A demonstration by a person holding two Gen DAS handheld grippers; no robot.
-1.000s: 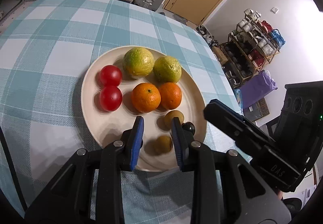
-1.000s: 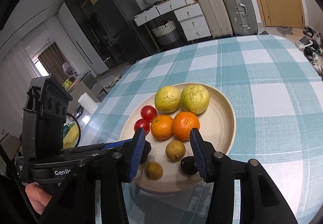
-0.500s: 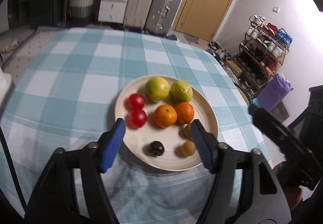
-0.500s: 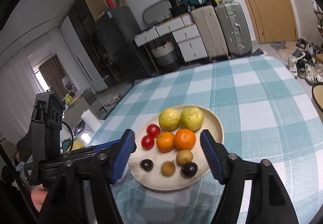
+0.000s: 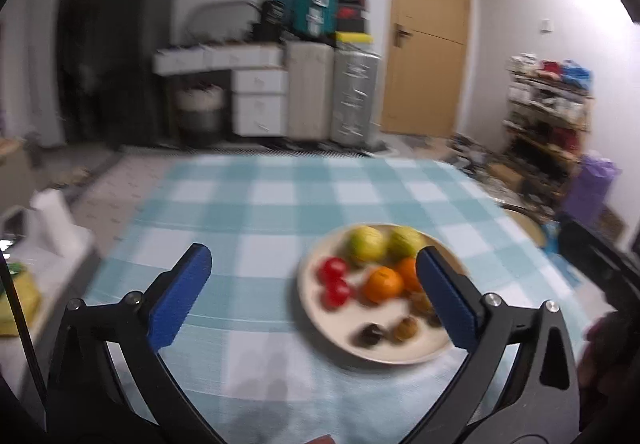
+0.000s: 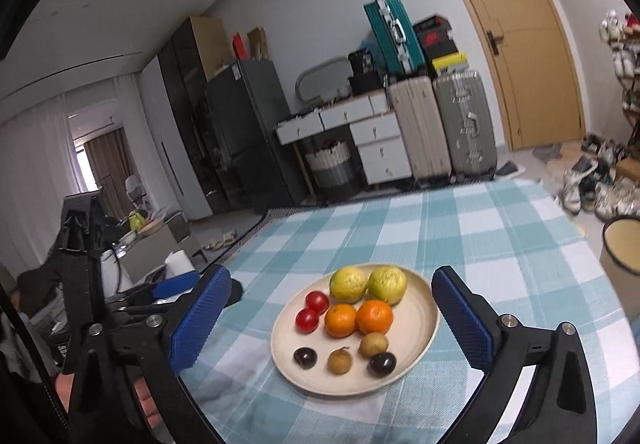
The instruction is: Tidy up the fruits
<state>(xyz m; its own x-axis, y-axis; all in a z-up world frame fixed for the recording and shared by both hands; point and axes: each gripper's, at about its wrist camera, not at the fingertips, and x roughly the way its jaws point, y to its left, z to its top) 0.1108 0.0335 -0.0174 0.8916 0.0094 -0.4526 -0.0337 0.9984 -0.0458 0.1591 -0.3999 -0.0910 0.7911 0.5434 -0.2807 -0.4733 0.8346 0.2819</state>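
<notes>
A cream plate (image 6: 421, 328) on the checked tablecloth holds two yellow-green citrus (image 6: 348, 284), two tomatoes (image 6: 312, 310), two oranges (image 6: 357, 318), two small brown fruits (image 6: 340, 361) and two dark ones (image 6: 382, 363). My right gripper (image 6: 331, 273) hangs above the plate's near side, its jaws opening wide with nothing between them. In the blurred left wrist view my left gripper (image 5: 312, 252) is also opening and empty, with the plate (image 5: 320, 324) behind its right finger. One of the left gripper's blue fingers (image 6: 176, 282) shows left of the plate.
A yellow bin (image 6: 622, 256) stands off the table's right edge. A white paper roll (image 5: 52, 220) and clutter lie beyond the left edge. Suitcases (image 6: 440, 124), drawers and a door line the far wall. A hand (image 5: 600, 344) holds the right gripper.
Both grippers went from nearly shut, low over the plate's near side, to wide open. Both drew back and up, so the plate looks smaller. Two dark fruits now lie free on the plate.
</notes>
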